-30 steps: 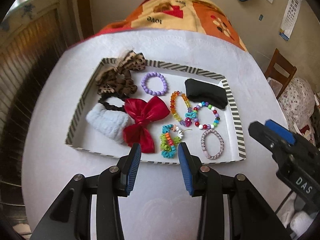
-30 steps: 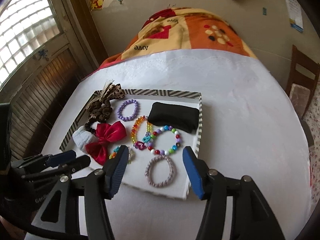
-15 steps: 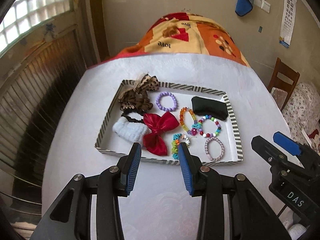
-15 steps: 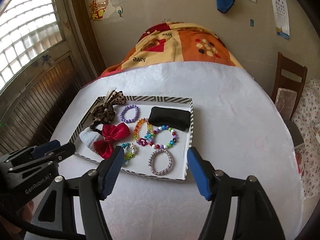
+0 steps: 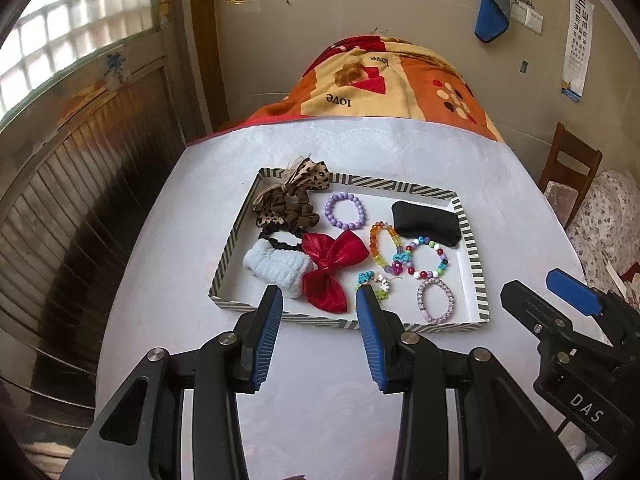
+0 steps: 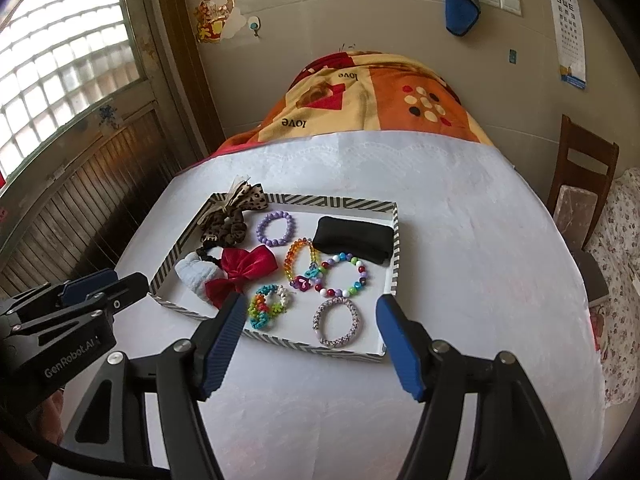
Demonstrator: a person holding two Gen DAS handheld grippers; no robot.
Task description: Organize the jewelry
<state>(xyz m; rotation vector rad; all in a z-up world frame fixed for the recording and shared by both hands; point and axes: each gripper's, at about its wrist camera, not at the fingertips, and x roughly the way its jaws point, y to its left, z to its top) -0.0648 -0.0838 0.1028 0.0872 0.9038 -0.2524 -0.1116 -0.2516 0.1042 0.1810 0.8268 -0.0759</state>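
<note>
Striped tray [image 5: 472, 248] on white tabletop [image 5: 168, 312], holding bows, scrunchies and beaded bracelets in separate places. Left tongs [image 5: 318, 300] and right tongs [image 6: 308, 310] both open and empty, poised at tray's near edge. Sorting apparently complete or between picks; next, if any: descent onto a single piece, e.g. pink bracelet [image 6: 336, 322].

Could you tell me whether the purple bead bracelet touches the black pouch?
Apart: the right wrist view shows bare white tray floor between the purple bead bracelet and the black pouch.
</note>
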